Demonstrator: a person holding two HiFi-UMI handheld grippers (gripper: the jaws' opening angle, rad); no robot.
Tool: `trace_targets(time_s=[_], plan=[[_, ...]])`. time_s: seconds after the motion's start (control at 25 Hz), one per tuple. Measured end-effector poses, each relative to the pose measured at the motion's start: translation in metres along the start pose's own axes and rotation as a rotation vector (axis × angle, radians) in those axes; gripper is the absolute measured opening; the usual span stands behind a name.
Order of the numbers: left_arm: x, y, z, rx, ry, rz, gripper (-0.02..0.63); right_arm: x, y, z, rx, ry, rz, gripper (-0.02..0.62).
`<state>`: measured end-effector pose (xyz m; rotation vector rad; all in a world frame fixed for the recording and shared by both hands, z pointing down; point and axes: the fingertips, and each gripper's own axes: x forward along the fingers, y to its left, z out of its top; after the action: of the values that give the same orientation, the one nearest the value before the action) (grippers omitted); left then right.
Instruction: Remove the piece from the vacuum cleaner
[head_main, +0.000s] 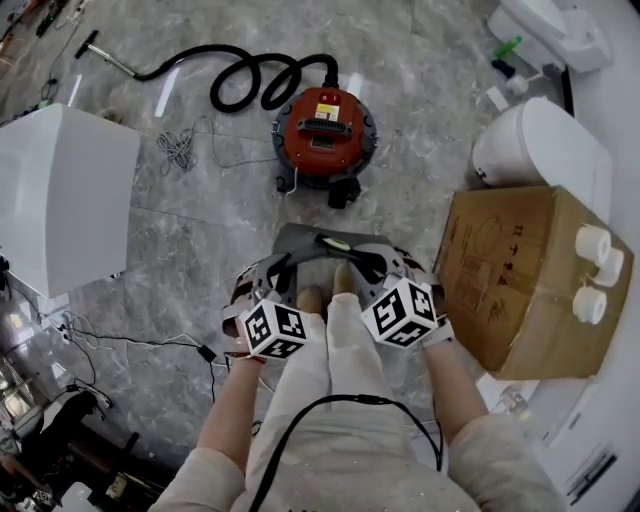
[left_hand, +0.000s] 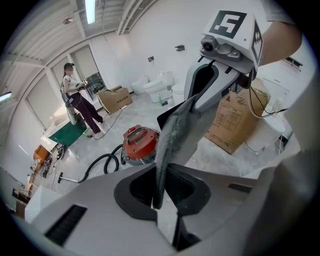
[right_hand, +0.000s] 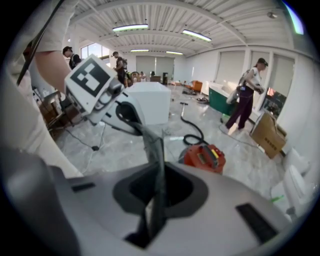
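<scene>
The red vacuum cleaner (head_main: 325, 125) stands on the marble floor with its black hose (head_main: 250, 80) coiled behind it. It also shows in the left gripper view as the vacuum (left_hand: 140, 142) and in the right gripper view as the vacuum (right_hand: 205, 157). I hold a flat grey piece (head_main: 325, 252) in the air in front of me, apart from the vacuum. My left gripper (head_main: 265, 280) is shut on its left edge, and my right gripper (head_main: 388, 265) is shut on its right edge. The grey piece (left_hand: 172, 145) runs between the left jaws, and the same piece (right_hand: 155, 165) passes between the right jaws.
A cardboard box (head_main: 520, 280) with paper rolls (head_main: 595, 270) on it stands at the right, a white toilet (head_main: 540, 145) behind it. A white cabinet (head_main: 60, 195) is at the left, with cables (head_main: 130, 340) on the floor. People stand far off (right_hand: 245, 95).
</scene>
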<state>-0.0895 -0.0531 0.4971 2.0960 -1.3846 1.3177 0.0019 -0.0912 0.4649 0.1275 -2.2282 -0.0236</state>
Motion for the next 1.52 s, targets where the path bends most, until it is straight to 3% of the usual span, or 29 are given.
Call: trace_targets(time_s=[0.76, 1.52], plan=[[-0.098, 0.029, 0.052, 0.011, -0.090, -0.013, 0.049, -0.086, 0.007, 0.071, 0.018, -0.047, 0.005, 0.037], [-0.171, 0.042, 0.082, -0.020, -0.160, -0.029, 0.049, -0.146, 0.019, 0.119, -0.033, -0.085, 0.014, 0.037]])
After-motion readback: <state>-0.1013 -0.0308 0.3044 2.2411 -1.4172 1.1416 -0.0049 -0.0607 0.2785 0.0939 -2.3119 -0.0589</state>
